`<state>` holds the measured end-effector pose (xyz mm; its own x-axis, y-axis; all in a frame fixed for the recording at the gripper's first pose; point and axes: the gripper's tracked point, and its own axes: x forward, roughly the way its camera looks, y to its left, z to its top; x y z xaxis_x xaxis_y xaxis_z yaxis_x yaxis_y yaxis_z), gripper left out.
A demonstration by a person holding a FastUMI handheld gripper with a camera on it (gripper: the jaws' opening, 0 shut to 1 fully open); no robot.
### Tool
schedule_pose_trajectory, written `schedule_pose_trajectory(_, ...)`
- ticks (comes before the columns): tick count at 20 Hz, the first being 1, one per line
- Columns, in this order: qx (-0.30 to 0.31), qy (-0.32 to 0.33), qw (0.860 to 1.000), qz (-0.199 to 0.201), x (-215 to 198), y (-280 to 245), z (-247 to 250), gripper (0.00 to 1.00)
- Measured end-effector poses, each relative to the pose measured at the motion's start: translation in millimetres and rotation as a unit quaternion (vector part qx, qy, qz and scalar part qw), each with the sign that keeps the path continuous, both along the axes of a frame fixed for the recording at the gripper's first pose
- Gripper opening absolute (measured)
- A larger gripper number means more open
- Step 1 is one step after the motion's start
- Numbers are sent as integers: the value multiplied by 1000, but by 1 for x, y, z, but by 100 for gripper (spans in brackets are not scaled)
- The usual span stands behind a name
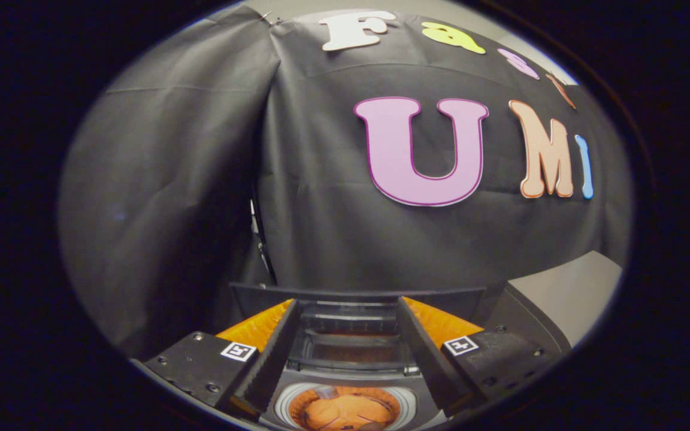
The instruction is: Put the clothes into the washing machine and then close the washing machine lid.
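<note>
While the washing machine [345,383] sits directly below and ahead of the tool [345,335], its lid [357,294] stands raised beyond the fingertips. The tool's 2 fingers are spread apart and grip nothing. Orange clothes [345,410] already lie in the drum between the fingers. Loading looks done; next, the tool likely must reach the lid's top edge and pull it down.

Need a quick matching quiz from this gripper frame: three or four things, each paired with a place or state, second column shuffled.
Things:
1. gripper
2. washing machine lid
3. orange clothes
4. grey table

Place or state:
A. raised open, standing up beyond the fingers
B. inside the drum, between the fingers
C. open, holding nothing
D. off to one side, against the black cloth wall

Pairs: 1-C, 2-A, 3-B, 4-D
</note>
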<state>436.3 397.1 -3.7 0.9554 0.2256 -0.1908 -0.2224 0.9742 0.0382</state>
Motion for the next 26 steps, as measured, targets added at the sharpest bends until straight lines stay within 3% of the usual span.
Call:
schedule_pose_trajectory(3,6,-16,1000,-9,27,1,10,98)
schedule_pose_trajectory(7,8,-88,996,-15,58,5,38,97)
schedule_pose_trajectory(12,-25,-238,971,-7,78,17,79,97)
schedule_pose_trajectory(15,-50,-213,976,-12,90,20,55,96)
schedule_pose_trajectory(23,5,-131,990,-53,109,12,9,96)
schedule_pose_trajectory(26,-16,-65,996,-66,111,1,-27,96)
